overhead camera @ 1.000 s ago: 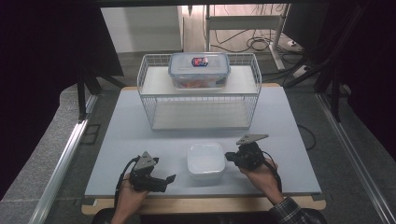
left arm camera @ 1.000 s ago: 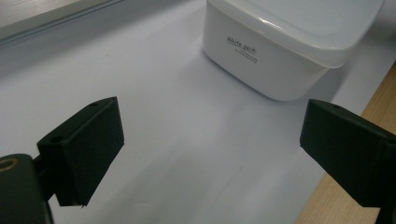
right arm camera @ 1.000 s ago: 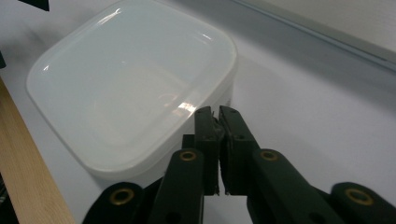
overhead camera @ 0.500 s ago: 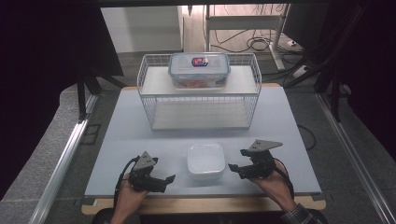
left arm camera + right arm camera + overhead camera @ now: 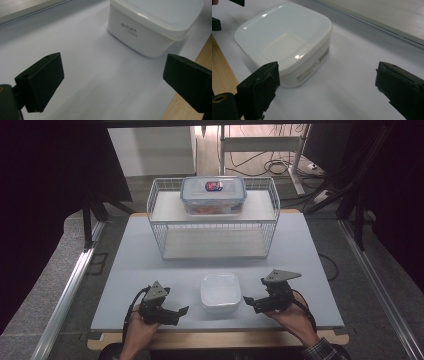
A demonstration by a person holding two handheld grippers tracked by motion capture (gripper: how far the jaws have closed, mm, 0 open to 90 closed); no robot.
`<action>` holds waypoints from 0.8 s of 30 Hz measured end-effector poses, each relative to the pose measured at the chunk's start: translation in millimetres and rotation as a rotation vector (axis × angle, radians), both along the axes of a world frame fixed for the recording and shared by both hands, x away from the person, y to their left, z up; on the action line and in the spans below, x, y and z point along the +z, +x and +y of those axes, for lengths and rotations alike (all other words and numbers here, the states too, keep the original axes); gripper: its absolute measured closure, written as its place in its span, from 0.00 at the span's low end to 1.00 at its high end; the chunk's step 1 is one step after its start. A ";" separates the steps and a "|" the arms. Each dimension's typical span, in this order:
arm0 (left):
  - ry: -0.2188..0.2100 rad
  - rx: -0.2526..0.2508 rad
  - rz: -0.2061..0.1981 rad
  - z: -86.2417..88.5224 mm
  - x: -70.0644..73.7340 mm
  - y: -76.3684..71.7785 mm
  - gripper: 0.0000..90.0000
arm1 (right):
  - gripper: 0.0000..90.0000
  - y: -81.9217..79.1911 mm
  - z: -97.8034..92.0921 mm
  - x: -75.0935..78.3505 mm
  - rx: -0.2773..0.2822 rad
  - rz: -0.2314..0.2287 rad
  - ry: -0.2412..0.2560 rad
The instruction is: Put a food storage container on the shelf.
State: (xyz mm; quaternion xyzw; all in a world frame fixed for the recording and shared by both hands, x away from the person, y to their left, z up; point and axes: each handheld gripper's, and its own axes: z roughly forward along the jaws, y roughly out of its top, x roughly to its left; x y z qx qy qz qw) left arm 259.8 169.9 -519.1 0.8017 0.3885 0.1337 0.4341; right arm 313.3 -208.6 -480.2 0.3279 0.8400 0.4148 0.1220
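**Both claws spread wide, white tub untouched between them**

The left claw sits low near the table's front edge, at about 7 o'clock on the white surface, its jaws spread wide apart with nothing between them. From its own camera the two black jaws frame bare table, and the white lidded tub lies ahead of them, clear of both.

The right claw is at about 5 o'clock, likewise gaping and holding nothing. Its jaws point toward the tub, which sits just beside the left-hand jaw in that camera, without contact that I can see.

The tub rests flat at 6 o'clock, lid on, between the two claws. At 12 o'clock stands a wire rack with a clear lidded box on its top shelf.
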 end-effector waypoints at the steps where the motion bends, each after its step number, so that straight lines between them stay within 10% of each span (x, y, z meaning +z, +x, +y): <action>1: 0.009 -0.005 0.010 -3.3 2.4 0.8 0.03 | 0.07 0.2 0.8 1.0 0.005 0.005 -0.005; 24: 0.039 -0.078 0.032 -56.6 23.5 42.3 0.11 | 0.25 29.5 33.5 5.7 0.082 0.093 0.010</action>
